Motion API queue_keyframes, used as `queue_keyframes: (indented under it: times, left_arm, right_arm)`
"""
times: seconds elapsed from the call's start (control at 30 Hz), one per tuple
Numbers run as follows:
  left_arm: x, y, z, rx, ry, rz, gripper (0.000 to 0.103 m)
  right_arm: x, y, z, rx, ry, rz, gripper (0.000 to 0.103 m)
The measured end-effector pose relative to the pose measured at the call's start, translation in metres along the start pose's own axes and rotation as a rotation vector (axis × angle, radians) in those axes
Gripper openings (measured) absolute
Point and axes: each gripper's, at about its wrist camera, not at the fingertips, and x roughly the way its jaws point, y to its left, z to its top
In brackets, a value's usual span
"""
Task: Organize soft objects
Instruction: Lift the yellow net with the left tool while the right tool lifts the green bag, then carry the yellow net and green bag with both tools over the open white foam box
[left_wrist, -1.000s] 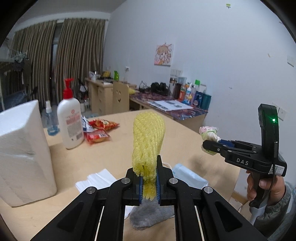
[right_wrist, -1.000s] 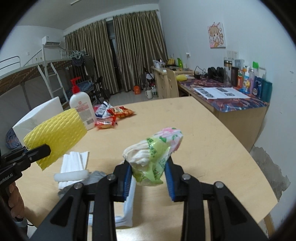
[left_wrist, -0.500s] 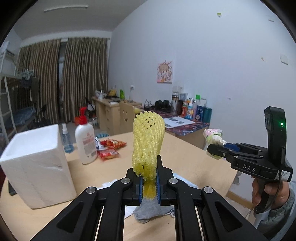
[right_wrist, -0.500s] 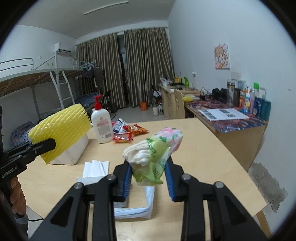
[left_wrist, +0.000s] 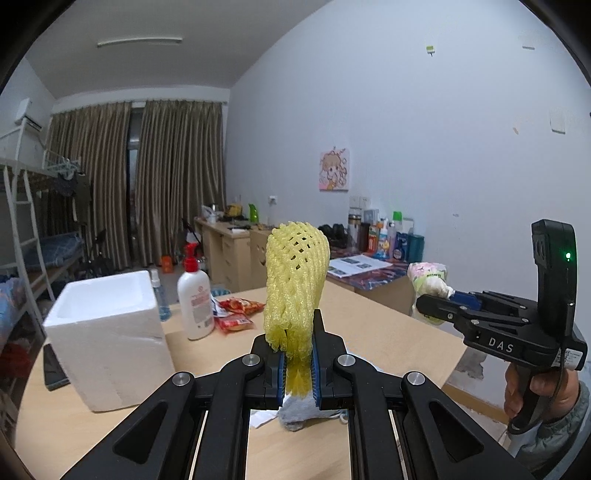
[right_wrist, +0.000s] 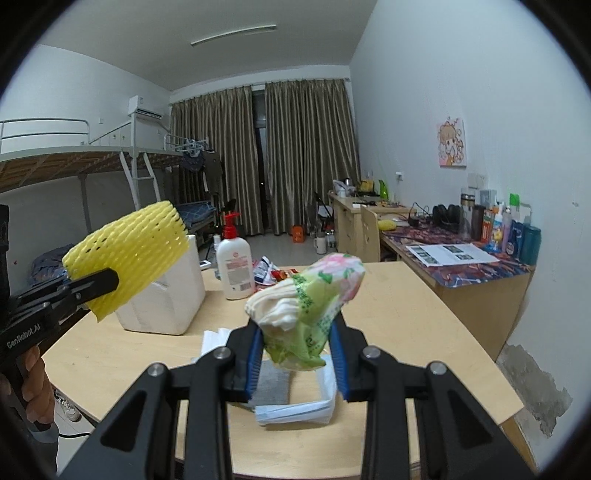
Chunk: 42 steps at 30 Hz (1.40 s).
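My left gripper (left_wrist: 298, 373) is shut on a yellow foam net sleeve (left_wrist: 295, 288) and holds it upright, high above the wooden table (left_wrist: 388, 332). The sleeve also shows in the right wrist view (right_wrist: 129, 254). My right gripper (right_wrist: 297, 354) is shut on a green and pink tissue pack (right_wrist: 310, 306), also held above the table; it shows in the left wrist view (left_wrist: 430, 280) at right. A grey sock (left_wrist: 299, 415) and white folded tissues (right_wrist: 295, 410) lie on the table below.
A white foam box (left_wrist: 107, 332) stands at the table's left. A lotion pump bottle (left_wrist: 194, 299), a small spray bottle (left_wrist: 160, 295) and snack packets (left_wrist: 236, 314) sit behind. A dark phone (left_wrist: 53, 367) lies by the box. A cluttered desk (right_wrist: 461, 254) runs along the right wall.
Both grippers have risen well above the table with their loads, so the table looks lower and farther. The foam box's open top is in view now.
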Motion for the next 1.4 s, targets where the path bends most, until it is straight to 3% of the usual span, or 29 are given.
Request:
queue_keyframes:
  times: [0.27, 0.93, 1.4]
  left_arm:
    - [-0.029, 0.009, -0.001, 0.01, -0.035, 0.091, 0.011]
    - [-0.099, 0.058, -0.007, -0.029, -0.068, 0.347, 0.011]
    - [-0.114, 0.079, -0.011, -0.055, -0.069, 0.43, 0.011]
  right_arm:
    - [-0.005, 0.022, 0.003, -0.03, -0.03, 0.047, 0.037]
    - [0.015, 0.11, 0.014, -0.122, -0.05, 0.288, 0.037]
    - [0.028, 0.146, 0.019, -0.172, -0.041, 0.418, 0.037]
